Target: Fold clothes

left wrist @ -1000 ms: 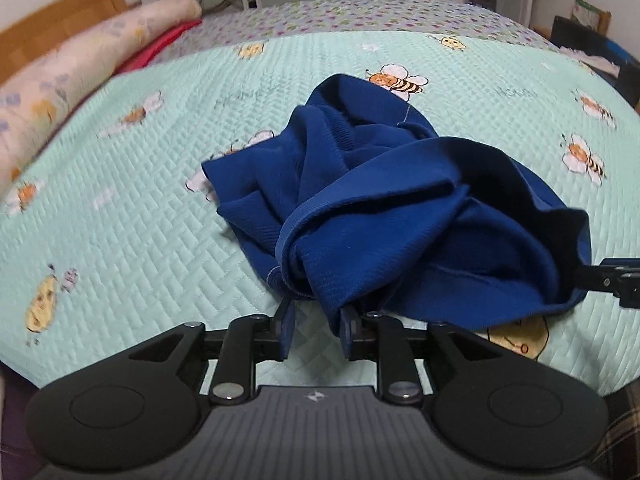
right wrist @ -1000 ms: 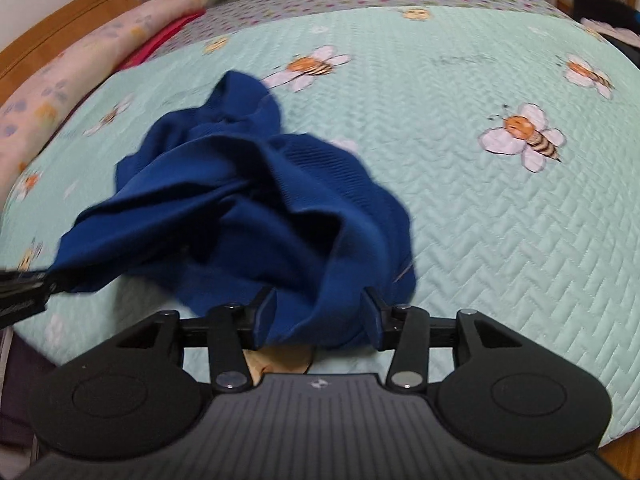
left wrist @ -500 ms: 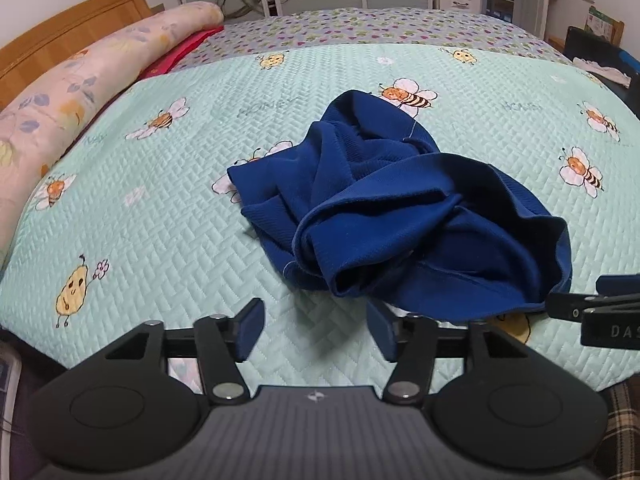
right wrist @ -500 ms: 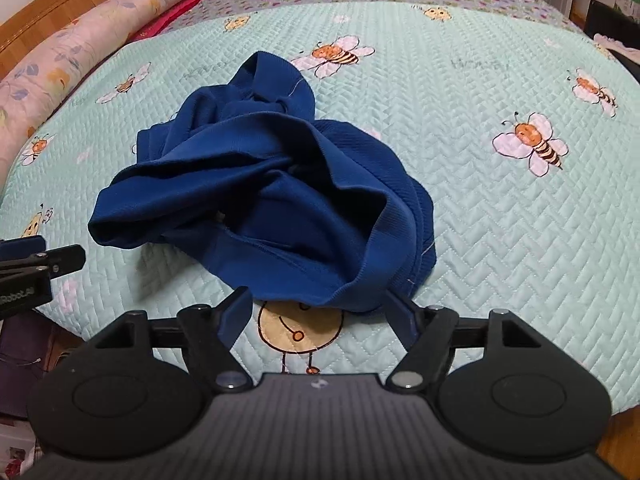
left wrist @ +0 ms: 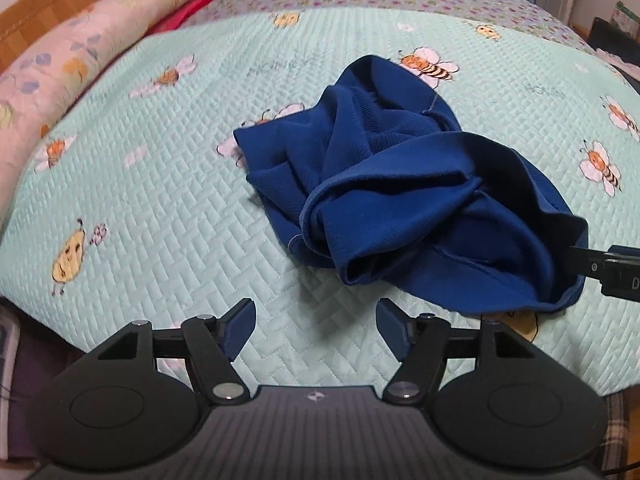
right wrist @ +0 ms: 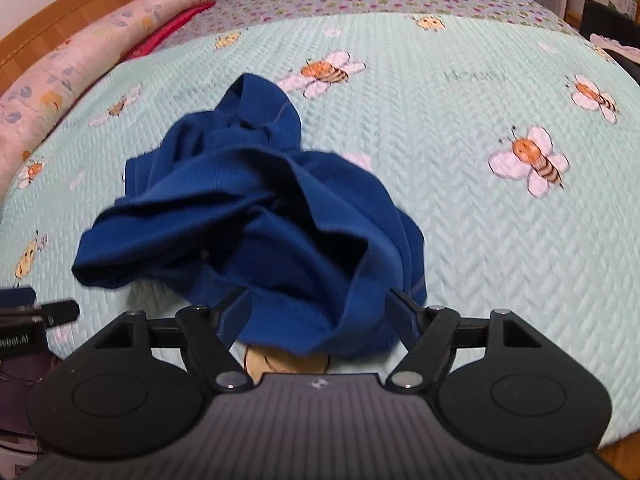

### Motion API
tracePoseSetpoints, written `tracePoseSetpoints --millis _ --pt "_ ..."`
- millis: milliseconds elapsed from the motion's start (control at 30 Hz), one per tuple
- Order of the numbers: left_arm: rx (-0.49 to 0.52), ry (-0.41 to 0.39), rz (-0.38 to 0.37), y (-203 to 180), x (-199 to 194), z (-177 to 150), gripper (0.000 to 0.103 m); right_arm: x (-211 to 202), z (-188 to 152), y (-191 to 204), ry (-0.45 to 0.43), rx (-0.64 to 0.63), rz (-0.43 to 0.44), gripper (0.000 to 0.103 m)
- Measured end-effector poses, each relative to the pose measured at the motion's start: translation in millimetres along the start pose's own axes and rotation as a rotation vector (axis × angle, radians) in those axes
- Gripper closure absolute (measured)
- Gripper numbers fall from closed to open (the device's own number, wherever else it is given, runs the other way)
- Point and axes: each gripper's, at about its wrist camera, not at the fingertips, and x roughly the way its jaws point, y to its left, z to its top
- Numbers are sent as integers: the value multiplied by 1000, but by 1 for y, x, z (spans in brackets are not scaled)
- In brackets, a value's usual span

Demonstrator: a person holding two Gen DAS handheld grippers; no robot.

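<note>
the blue garment (left wrist: pixel 404 200) lies crumpled near the bed's (left wrist: pixel 160 208) front edge, unfolded, with the left tool (left wrist: pixel 316 324) spread over bare quilt and the right tool (right wrist: pixel 316 312) spread astride its hem, pinching nothing; next, probably, find two corners and spread it flat.

The left tool (left wrist: pixel 316 326) points steeply downward, its jaws spread wide with nothing between them. The right tool (right wrist: pixel 316 316) points down at a similar angle, its jaws also spread wide; blue cloth (right wrist: pixel 280 232) lies between its fingers (right wrist: pixel 404 314), with no visible press from the pads.
</note>
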Motion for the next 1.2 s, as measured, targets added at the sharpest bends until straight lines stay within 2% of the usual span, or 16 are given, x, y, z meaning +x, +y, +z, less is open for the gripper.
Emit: tracePoseSetpoints --millis 267,433,1200 --pt "3 116 28 -4 23 7 33 17 6 23 80 -49 -7 29" --pt "26 155 33 -9 33 0 34 25 3 37 129 -85 -30 29" --pt "50 197 45 -18 48 -2 33 32 3 43 136 -126 -45 29"
